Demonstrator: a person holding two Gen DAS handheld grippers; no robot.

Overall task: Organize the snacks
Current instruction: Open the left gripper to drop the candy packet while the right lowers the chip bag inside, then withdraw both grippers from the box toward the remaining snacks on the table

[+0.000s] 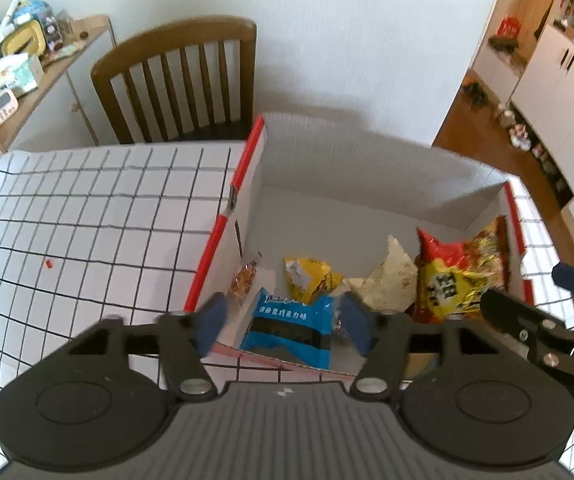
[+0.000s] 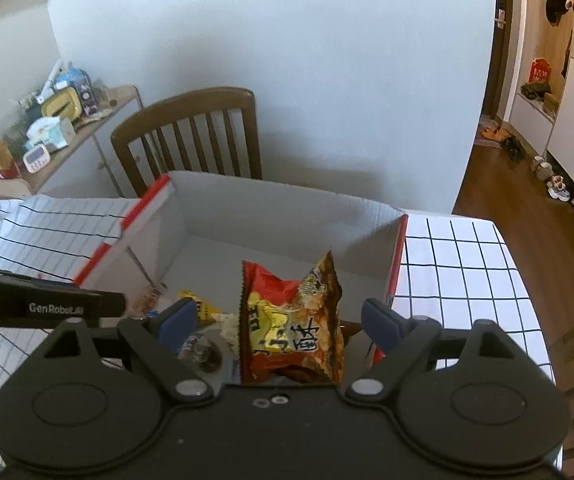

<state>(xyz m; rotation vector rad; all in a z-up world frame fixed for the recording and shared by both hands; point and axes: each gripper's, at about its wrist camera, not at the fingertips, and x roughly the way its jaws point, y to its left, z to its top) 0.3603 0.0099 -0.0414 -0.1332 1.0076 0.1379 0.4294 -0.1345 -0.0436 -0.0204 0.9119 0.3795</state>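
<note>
step: just dropped stuff in the box (image 1: 367,184) | blue pack (image 1: 287,322) at its near wall, red-yellow bag (image 2: 291,328) by the right wall | left gripper (image 1: 285,318) and right gripper (image 2: 277,326) both apart, holding nothing | next: I go find another snack (none visible on the table (image 1: 87,220))

blue packet (image 1: 287,326) lower edge hidden behind box (image 1: 247,184) front wall, small packet (image 1: 244,276) beside box's left wall blurred, shelf clutter (image 1: 19,56) beyond box too small

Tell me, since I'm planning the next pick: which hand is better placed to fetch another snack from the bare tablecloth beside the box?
Left, probably. The left gripper hangs open beside the bare checked tablecloth; the right gripper, also open, sits over the red packet inside the box.
</note>
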